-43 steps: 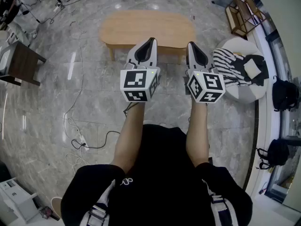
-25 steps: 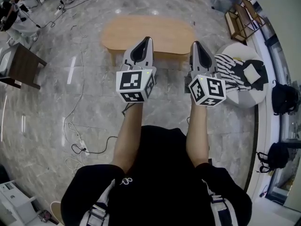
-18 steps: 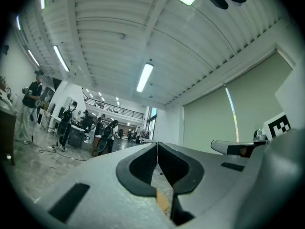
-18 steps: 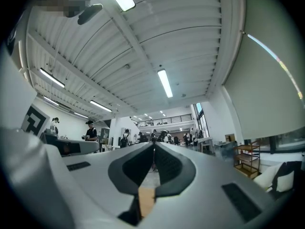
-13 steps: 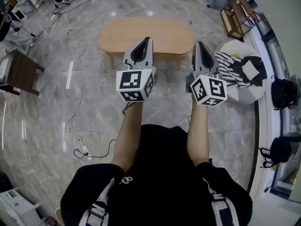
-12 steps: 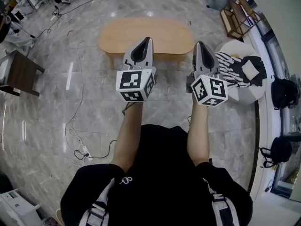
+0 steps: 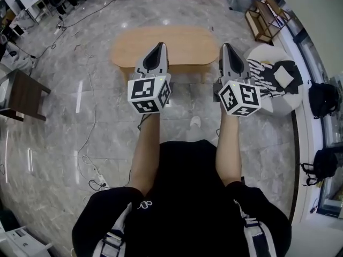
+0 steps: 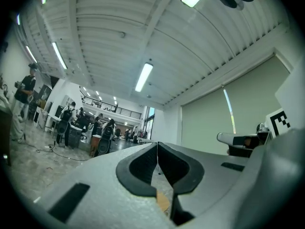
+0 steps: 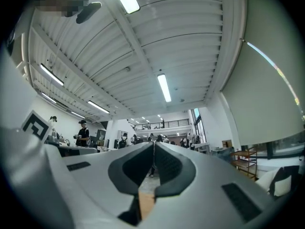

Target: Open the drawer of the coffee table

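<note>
- Since the earlier head view the floor has slid down the frame. The coffee table (image 7: pixel 182 40) sits a little lower in the upper middle, and a white shoe (image 7: pixel 195 122) now shows at the centre, between the forearms. I read this as a step towards the table.
- At the left edge a dark side table (image 7: pixel 21 90) stands well apart from the work. A cable (image 7: pixel 84 138) trails down the marble floor beside it, away from the line of approach.
- The left gripper (image 7: pixel 159 47) is held out just left of centre. Its tip overlaps the table's near edge in the picture only, with no contact shown. In the left gripper view its jaws are pressed together with nothing between them.
- The coffee table's oval wooden top is bare. The drawer itself is not visible from above — its front is presumably tucked under the top, and I cannot tell which side carries it.
- The right gripper (image 7: pixel 225 47) is level with the left one, right of centre. Its jaws are likewise closed on nothing.
- At the right, a round white pouf (image 7: pixel 262 108) with a striped cloth stands just beside the table's end.
- The task looks to be in its approach. The drawer is not yet touched, and a gripper would probably have to come lower and part its jaws before it could take any handle.
</note>
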Tool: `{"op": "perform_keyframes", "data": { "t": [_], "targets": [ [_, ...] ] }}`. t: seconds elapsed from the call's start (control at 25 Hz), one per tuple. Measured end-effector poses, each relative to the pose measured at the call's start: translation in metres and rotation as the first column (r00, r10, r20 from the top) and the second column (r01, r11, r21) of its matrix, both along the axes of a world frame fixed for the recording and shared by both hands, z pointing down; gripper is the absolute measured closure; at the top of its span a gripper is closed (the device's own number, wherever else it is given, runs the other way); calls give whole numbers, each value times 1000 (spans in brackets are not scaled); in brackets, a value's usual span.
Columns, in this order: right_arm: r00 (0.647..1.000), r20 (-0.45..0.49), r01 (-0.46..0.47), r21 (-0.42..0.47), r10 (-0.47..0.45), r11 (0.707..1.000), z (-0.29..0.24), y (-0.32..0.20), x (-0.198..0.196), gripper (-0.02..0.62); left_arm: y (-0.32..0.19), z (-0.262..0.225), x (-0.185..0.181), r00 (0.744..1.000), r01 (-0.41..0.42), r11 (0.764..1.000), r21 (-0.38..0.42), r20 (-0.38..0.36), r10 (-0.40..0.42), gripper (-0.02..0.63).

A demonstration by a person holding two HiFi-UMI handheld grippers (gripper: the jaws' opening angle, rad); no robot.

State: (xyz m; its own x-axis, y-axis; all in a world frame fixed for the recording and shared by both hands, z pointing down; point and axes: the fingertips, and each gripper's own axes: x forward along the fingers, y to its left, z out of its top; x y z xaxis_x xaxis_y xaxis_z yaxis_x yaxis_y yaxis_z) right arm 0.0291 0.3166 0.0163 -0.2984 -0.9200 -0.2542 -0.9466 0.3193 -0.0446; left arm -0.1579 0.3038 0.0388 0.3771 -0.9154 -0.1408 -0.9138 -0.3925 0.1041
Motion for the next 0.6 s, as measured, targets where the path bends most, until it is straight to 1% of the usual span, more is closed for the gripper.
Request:
{"op": "perform_keyframes", "data": {
  "t": [0.16,0.36,0.48,0.6],
  "targets": [
    [1000,5,-3,29,3,1000,-6,-2,3,583,-3,9,-16,999,37,999,-8,1,-37,595],
    [1000,-11,24,50,-24,998,-3,-13,-15,583,-16,9,-35,998,63,998,3,-22,-63,595],
    [999,-24,30,54,-29,998,0,-17,-19,583,-21,10,-36,998,60,998,11,-23,-60,595],
    [999,-28,19,56,-18,998,4,-27,-9,583,-34,14,-25,999,45,999,15,-26,-45,595]
  ]
}}
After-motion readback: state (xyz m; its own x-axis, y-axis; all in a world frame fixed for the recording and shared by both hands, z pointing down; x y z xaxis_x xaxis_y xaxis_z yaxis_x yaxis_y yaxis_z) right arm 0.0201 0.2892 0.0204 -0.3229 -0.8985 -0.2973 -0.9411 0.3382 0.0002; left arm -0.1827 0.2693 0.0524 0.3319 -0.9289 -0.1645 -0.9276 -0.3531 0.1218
